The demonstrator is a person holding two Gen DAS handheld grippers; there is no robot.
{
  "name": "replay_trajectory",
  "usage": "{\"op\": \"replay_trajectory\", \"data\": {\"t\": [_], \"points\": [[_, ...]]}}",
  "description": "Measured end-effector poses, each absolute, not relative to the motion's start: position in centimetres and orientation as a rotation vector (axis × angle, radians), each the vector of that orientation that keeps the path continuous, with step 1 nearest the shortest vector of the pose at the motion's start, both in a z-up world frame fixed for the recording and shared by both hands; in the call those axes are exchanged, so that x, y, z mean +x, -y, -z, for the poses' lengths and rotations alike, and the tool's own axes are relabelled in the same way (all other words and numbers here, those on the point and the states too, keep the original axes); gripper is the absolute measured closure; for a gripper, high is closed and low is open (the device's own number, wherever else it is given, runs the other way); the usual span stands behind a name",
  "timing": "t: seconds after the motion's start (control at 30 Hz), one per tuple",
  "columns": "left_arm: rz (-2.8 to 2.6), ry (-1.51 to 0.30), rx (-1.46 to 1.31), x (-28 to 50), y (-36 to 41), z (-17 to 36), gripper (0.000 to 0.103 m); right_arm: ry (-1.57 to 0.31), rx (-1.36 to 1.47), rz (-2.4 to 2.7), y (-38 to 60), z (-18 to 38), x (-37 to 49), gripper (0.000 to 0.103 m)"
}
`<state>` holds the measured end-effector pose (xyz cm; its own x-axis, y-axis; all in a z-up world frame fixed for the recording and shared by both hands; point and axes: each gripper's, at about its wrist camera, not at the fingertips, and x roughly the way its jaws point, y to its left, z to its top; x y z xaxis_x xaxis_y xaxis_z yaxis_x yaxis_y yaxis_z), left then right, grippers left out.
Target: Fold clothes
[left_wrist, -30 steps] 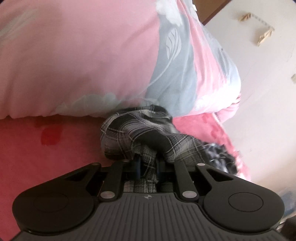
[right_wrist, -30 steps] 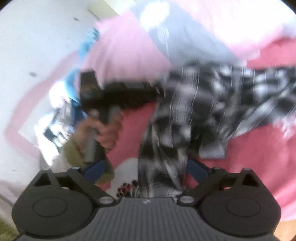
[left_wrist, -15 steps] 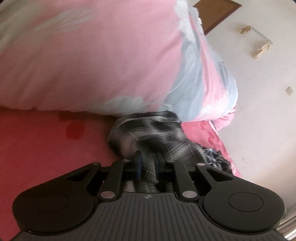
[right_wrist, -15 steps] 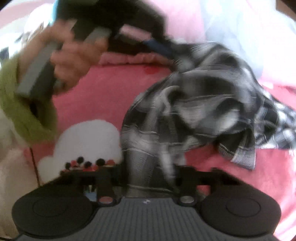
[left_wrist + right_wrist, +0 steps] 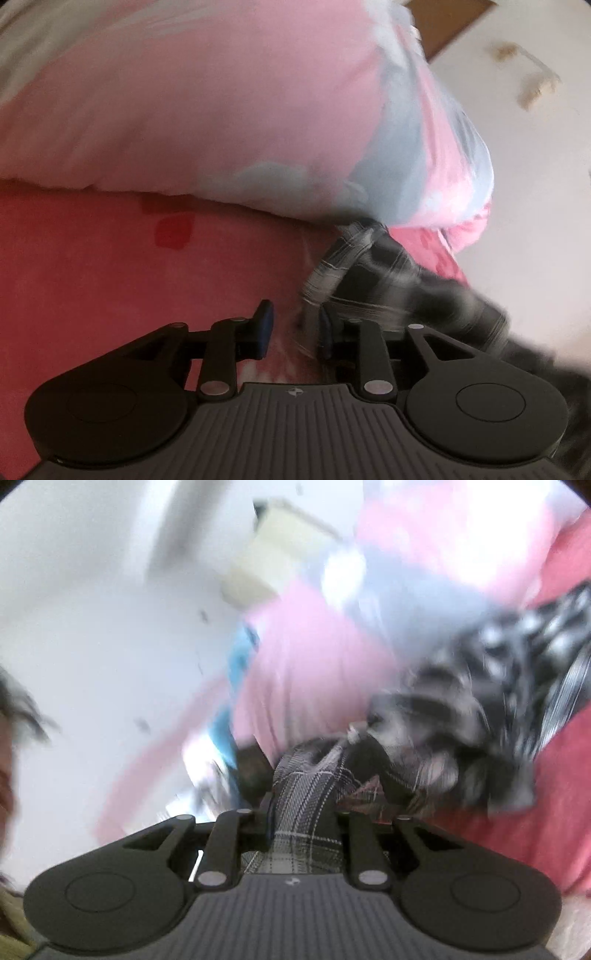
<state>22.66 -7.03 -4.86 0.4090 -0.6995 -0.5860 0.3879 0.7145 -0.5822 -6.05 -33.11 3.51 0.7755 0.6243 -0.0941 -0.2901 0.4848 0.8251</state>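
- My left gripper (image 5: 293, 328) is opening: its jaws are spreading apart, and between them I am seeing only the pink-red bed sheet (image 5: 110, 280) below.
- The plaid garment (image 5: 373, 273), black, grey and white check, is lying just past my left gripper's right-hand finger (image 5: 327, 328), brushing against its outer side but not sitting between the pads. It is trailing off to the right and blurring towards the edge of the left wrist view.
- Behind the garment, a big pink quilt (image 5: 207, 110) with pale blue-grey patches is filling the upper part of that view, its lower edge resting on the sheet and touching the far end of the cloth.
- A pale wall (image 5: 532, 177) is showing at the right, with something small and tan fixed to it, too blurred to name.
- My right gripper (image 5: 304, 812) is closing narrow on a strip of the same plaid garment (image 5: 306, 805); the cloth is filling the gap between the fingers and running back over the gripper body towards the camera.
- From that grip the fabric is stretching up and to the right into a bunched, heavily blurred mass over the red sheet (image 5: 546, 827).
- The right wrist view is smeared throughout: I am making out the pink quilt (image 5: 306, 657), a streak of bright blue beside it and a white wall (image 5: 85, 620) at the left, and little else.
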Motion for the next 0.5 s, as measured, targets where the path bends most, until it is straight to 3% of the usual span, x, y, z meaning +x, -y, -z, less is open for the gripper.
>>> {"op": "replay_trajectory", "data": {"t": [0.33, 0.5], "points": [[0.847, -0.747, -0.090, 15.5, 12.9, 3.0, 0.032, -0.110, 0.953, -0.595, 39.0, -8.3, -7.6, 0.082], [0.914, -0.711, -0.063, 13.0, 13.7, 1.9, 0.031, -0.029, 0.940, -0.627, 42.9, -10.3, -7.2, 0.081]]}}
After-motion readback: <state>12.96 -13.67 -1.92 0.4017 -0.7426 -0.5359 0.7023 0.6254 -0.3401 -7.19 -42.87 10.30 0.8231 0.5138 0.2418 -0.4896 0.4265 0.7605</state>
